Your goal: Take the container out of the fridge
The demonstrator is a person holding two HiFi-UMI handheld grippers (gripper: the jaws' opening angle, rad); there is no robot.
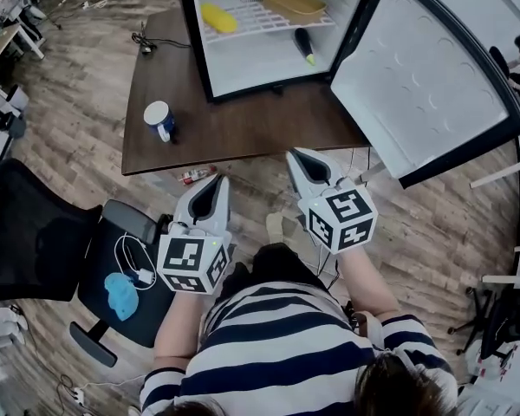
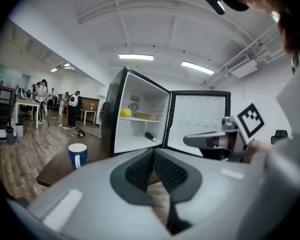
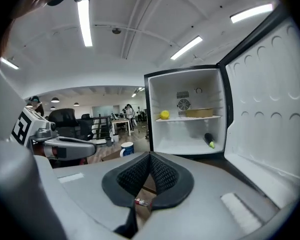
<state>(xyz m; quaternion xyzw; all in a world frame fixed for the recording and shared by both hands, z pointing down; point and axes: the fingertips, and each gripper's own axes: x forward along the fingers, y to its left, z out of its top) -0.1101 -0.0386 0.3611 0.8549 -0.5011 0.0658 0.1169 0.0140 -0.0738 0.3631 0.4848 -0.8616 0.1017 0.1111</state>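
Note:
The small fridge [image 1: 269,50] stands open on a dark table [image 1: 234,133]. A flat yellow container [image 1: 295,3] lies on its wire shelf, at the right, and shows in both gripper views [image 2: 146,116] [image 3: 199,113]. My left gripper [image 1: 218,178] [image 2: 153,152] and right gripper [image 1: 293,153] [image 3: 150,155] hover side by side short of the table's near edge. Both point at the fridge from well short of it. Both are shut with nothing between the fingers.
A yellow round object [image 1: 218,17] shares the shelf, and a dark bottle [image 1: 304,45] lies on the fridge floor. The door [image 1: 425,85] swings out to the right. A blue and white mug [image 1: 160,120] stands on the table's left. A black chair [image 1: 113,267] sits at my left.

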